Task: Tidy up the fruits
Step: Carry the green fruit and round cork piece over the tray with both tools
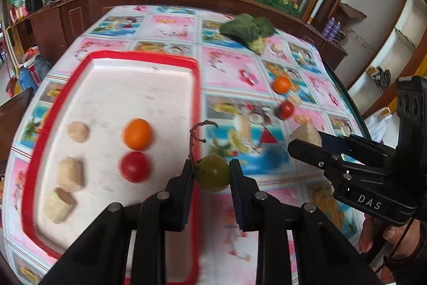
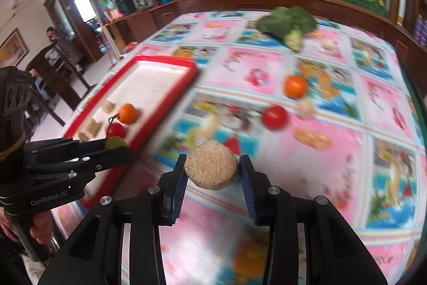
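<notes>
My left gripper [image 1: 212, 170] is shut on a green fruit with a brown stem [image 1: 213, 172], held above the right rim of the red tray [image 1: 196, 98]. The tray holds an orange fruit [image 1: 138, 134], a red tomato [image 1: 134, 167] and three beige pieces [image 1: 70, 172]. My right gripper [image 2: 212, 167] is shut on a beige fibrous chunk [image 2: 210, 168] above the table; it also shows in the left wrist view [image 1: 307, 136]. An orange fruit [image 2: 295, 85] and a red tomato [image 2: 274, 116] lie loose on the tablecloth.
A broccoli head [image 2: 289, 24] lies at the far side of the table. A small beige piece [image 2: 305, 106] sits near the loose orange fruit. A wooden cabinet with bottles stands behind the table. The table's right edge [image 1: 344, 98] is close.
</notes>
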Available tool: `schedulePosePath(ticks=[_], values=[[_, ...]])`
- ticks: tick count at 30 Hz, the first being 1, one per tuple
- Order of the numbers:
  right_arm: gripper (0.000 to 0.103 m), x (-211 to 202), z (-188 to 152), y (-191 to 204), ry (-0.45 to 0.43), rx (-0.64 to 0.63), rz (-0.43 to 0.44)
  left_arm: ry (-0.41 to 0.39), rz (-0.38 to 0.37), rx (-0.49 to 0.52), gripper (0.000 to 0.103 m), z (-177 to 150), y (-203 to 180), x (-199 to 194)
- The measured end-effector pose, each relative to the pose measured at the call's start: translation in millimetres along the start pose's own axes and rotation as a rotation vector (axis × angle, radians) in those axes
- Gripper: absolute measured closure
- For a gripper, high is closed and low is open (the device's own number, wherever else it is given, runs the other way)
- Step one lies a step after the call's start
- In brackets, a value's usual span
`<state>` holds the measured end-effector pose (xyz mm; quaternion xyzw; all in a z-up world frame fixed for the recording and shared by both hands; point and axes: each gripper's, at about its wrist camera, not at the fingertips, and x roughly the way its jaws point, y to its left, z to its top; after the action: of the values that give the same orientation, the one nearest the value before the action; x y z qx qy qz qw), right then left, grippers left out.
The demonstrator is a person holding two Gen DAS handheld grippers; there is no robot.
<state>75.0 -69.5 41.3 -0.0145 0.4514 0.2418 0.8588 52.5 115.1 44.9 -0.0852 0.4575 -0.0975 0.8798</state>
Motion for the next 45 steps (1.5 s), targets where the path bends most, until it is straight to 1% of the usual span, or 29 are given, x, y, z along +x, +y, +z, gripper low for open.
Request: schedulePosePath(ticks=[6,12,15,18,22,30,40,45], values=[[0.066,28.2,31.5,42.6,0.000,-0.052,0.046,-0.039,0.071,-0.038,0.074,18.5,49.9,-11.3],[0.066,52.8,56.1,78.6,-0.007,-0.103,0.079,-0.044,0.126,-0.068,0.074,32.8,85.9,-8.9],[0.066,65.5,66.5,86.3,-0.009,-0.092,0.098,-0.041,0.146,-0.077,0.074,40.2,99.1,-2.2],[0.066,83.2,76.8,91.2,0.002,-0.074,0.095,-0.028,0.155,-0.096,0.074,47.5,110.1,8.3],[0.066,106.9,84.3,95.2,0.033,-0.076,0.073,-0.013,0.174,-0.105,0.074,54.2,117.3,25.1],[0.066,135.9,81.6,103.3,0.087,-0.106,0.053,0.018,0.175,-0.143,0.074,61.9,127.3,48.9],[0.065,151.0,80.0,104.9,0.113,-0.130,0.045,0.058,0.198,-0.156,0.074,59.2,131.7,66.5],[0.065,150.6,79.7,105.8,0.119,-0.148,0.035,0.053,0.213,-0.154,0.073,57.8,129.6,66.6]])
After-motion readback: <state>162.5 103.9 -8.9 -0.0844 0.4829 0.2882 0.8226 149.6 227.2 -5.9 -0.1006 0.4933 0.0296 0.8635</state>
